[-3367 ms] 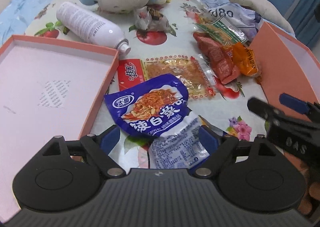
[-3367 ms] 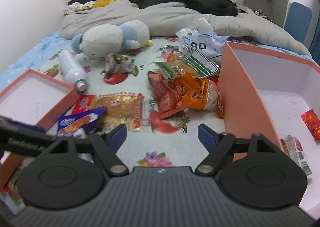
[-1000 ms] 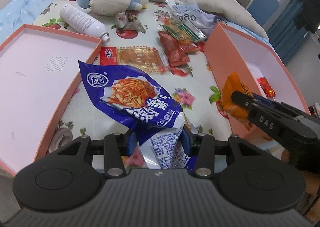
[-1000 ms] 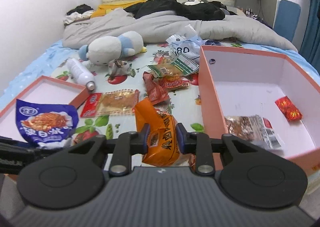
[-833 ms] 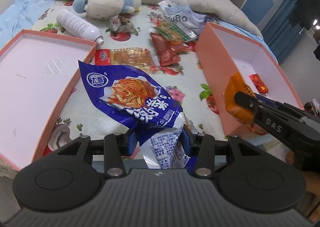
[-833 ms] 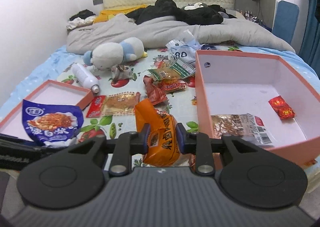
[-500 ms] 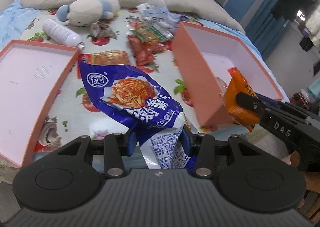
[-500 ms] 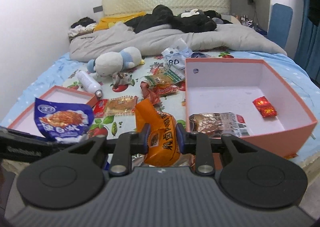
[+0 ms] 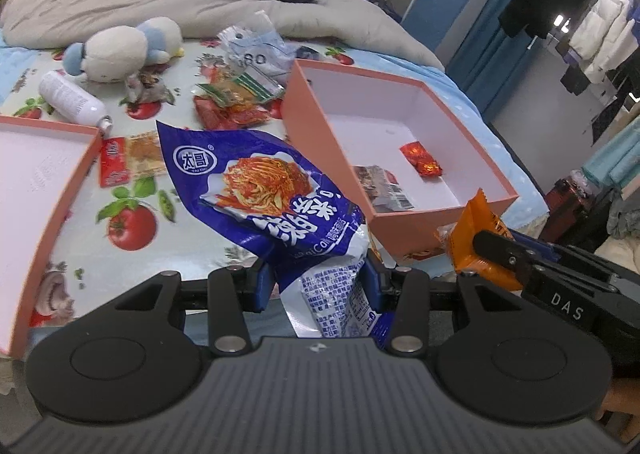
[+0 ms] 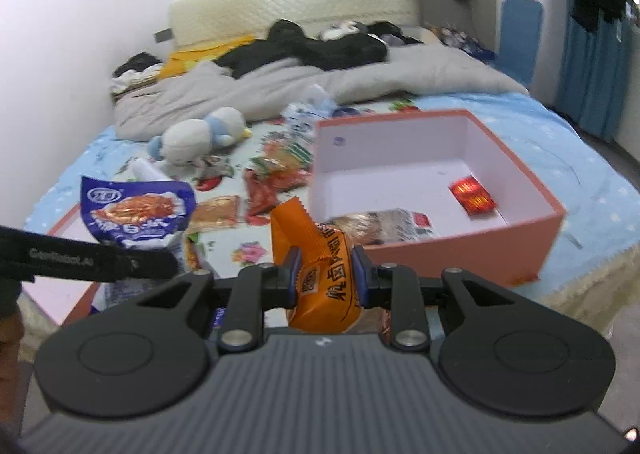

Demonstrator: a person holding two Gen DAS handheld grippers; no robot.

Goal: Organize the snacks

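My left gripper [image 9: 318, 280] is shut on a blue snack bag [image 9: 260, 190] and holds it up above the bed's near edge; the bag also shows in the right wrist view [image 10: 136, 214]. My right gripper [image 10: 325, 274] is shut on an orange snack packet [image 10: 316, 270], also seen in the left wrist view [image 9: 478, 242], just in front of the near wall of the salmon box [image 10: 452, 254]. The box [image 9: 320, 134] holds a small red packet [image 9: 421, 159] and a brown packet [image 9: 384, 190].
More snack packets [image 9: 228, 110] lie on the tomato-print sheet beside the box. The box lid [image 9: 60, 190] lies at left. A white bottle [image 9: 70, 96], a plush toy [image 9: 120, 48] and a grey quilt [image 9: 200, 10] lie farther back.
Both grippers closed on their packets, lifted them, and have drawn back and up from the bed. The box now lies farther away in both views.
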